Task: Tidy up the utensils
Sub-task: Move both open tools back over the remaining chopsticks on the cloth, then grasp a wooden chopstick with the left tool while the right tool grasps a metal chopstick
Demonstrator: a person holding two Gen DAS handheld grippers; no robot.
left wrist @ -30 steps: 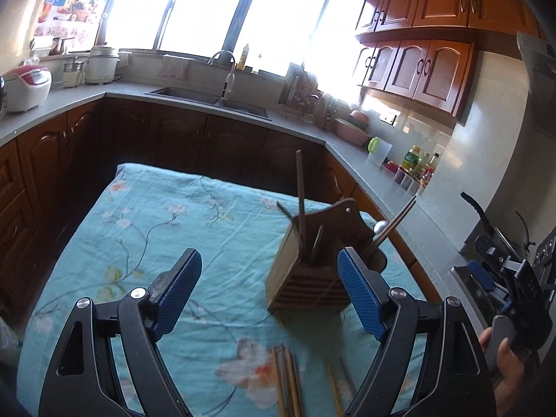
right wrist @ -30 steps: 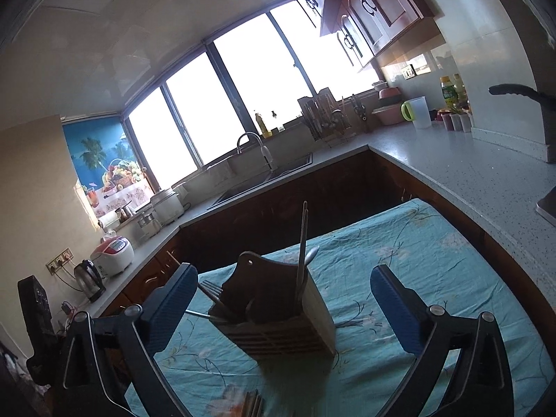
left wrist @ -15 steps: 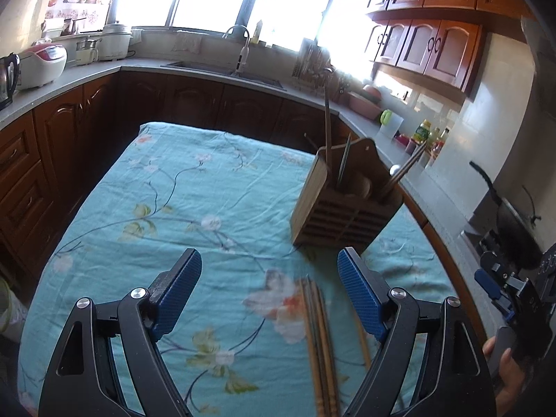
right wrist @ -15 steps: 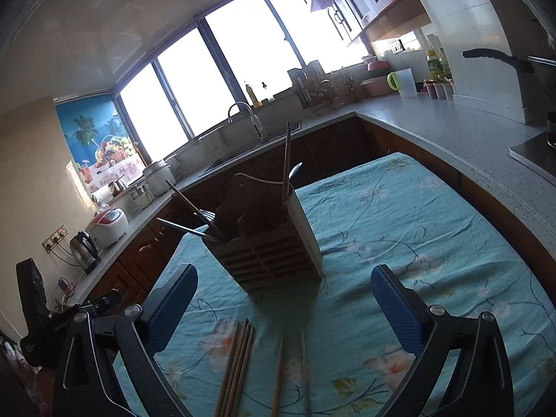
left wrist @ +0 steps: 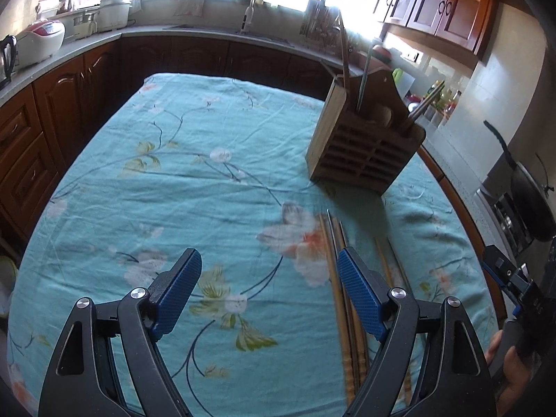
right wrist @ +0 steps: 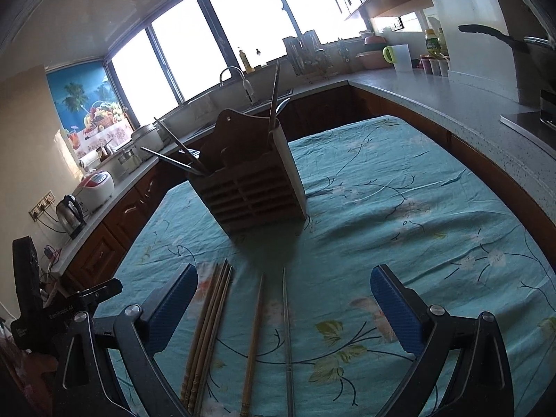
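Observation:
A wooden slatted utensil holder (left wrist: 365, 142) (right wrist: 253, 191) stands on the floral teal tablecloth (left wrist: 194, 187) (right wrist: 399, 208), with a few chopsticks and a spoon sticking out. Several loose chopsticks lie on the cloth in front of it: a wooden bundle (right wrist: 206, 326) (left wrist: 338, 292), a single wooden one (right wrist: 253, 340) and a metal one (right wrist: 286, 333). My left gripper (left wrist: 269, 283) is open and empty above the cloth, its right finger over the bundle. My right gripper (right wrist: 283, 299) is open and empty, straddling the loose chopsticks.
Dark wood cabinets and a grey counter (right wrist: 451, 104) wrap around the table. A sink tap (left wrist: 248, 3), rice cooker (left wrist: 41, 38), kettle (right wrist: 71, 212), dish rack (right wrist: 305, 55) and a black pan (left wrist: 531, 205) stand on the counter.
Both grippers have pulled back and tilted down from the holder toward the table's near end. The loose chopsticks have come into view between the fingers. Both stay open.

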